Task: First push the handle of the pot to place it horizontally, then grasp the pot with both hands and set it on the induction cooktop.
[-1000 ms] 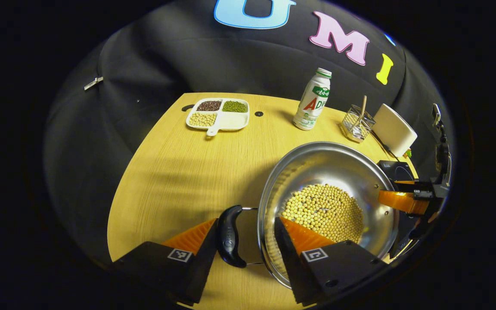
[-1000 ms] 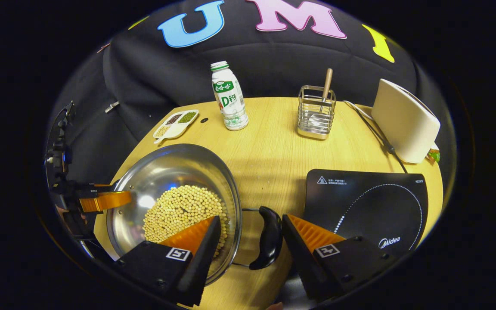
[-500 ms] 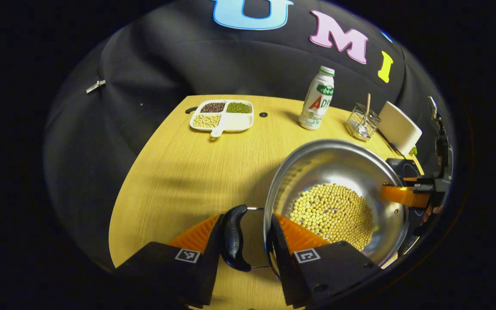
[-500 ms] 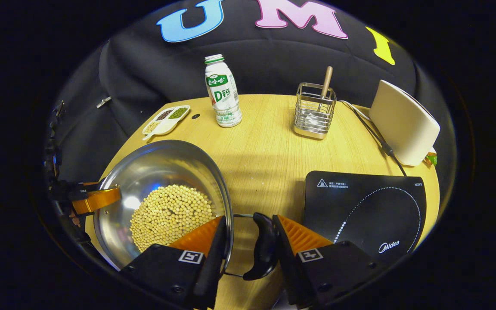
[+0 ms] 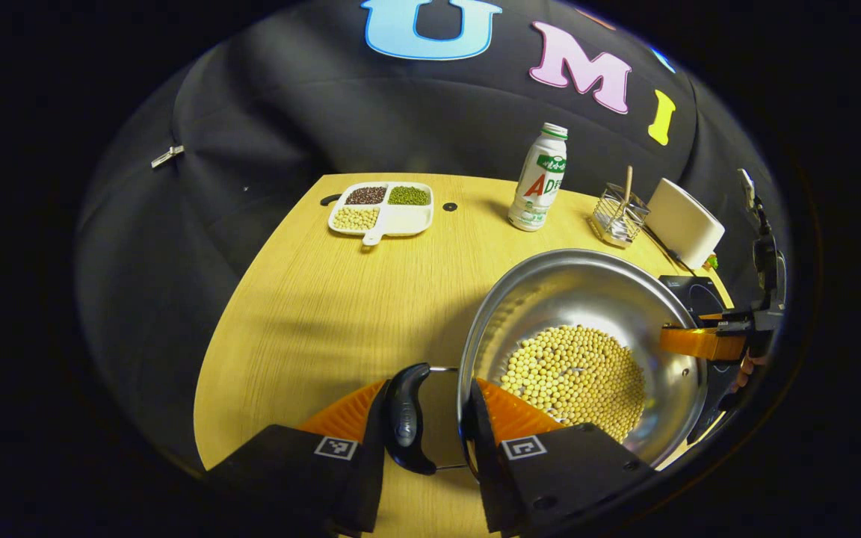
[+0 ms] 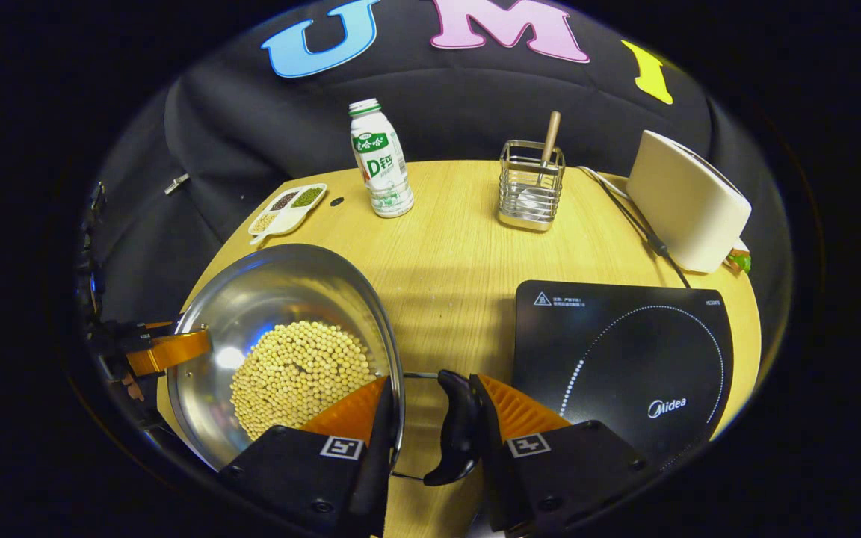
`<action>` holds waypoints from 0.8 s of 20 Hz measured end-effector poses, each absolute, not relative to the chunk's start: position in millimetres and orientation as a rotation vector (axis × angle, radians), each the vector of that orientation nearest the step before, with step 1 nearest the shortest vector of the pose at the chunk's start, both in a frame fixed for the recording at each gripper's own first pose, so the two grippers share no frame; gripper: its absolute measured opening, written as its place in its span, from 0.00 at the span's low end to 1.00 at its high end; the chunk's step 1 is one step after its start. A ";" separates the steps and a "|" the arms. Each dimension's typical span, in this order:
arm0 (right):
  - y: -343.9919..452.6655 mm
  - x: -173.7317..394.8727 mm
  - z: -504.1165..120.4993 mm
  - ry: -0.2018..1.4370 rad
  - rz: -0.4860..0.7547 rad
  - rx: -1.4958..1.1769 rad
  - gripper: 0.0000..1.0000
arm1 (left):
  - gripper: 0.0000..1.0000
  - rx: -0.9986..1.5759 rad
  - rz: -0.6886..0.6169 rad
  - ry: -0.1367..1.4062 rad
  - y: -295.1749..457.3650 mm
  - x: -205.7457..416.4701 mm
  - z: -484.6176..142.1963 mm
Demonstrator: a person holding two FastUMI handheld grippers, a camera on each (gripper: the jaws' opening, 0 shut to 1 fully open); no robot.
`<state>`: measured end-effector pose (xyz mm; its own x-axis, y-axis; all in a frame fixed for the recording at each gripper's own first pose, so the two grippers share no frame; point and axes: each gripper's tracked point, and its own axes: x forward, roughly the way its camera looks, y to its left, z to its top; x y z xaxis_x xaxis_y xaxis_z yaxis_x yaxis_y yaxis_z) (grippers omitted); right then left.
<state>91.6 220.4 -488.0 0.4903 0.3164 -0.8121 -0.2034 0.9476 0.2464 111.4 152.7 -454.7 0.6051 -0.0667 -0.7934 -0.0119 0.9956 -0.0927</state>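
- Steel pot [image 5: 587,299] rim and its black left handle [image 5: 406,418] sit between the left gripper [image 5: 419,441] fingers, closed on both.
- Right gripper [image 6: 430,433]: fingers pinch rim and right handle [image 6: 457,430].
- Soybeans [image 6: 300,373] inside pot.
- Pot over wooden worktop [image 6: 460,246], left of the induction cooktop [image 6: 625,351].

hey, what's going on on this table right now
A person holds a gripper in each hand and is gripping a steel pot of yellow beans by its two side handles. The left gripper closes across the black handle and the rim on its side; the right gripper does likewise on the opposite handle. The induction cooktop lies bare just beside the pot, so the pot is not yet on it.
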 end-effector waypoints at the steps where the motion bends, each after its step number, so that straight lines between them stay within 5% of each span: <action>1: 218.1 89.0 -482.9 1.010 0.314 0.128 0.55 | 0.55 -0.089 -0.031 0.923 151.4 109.0 -449.2; 16: 118.0 57.1 -423.6 0.998 0.268 0.192 0.55 | 0.55 -0.059 -0.077 0.909 62.2 83.3 -374.0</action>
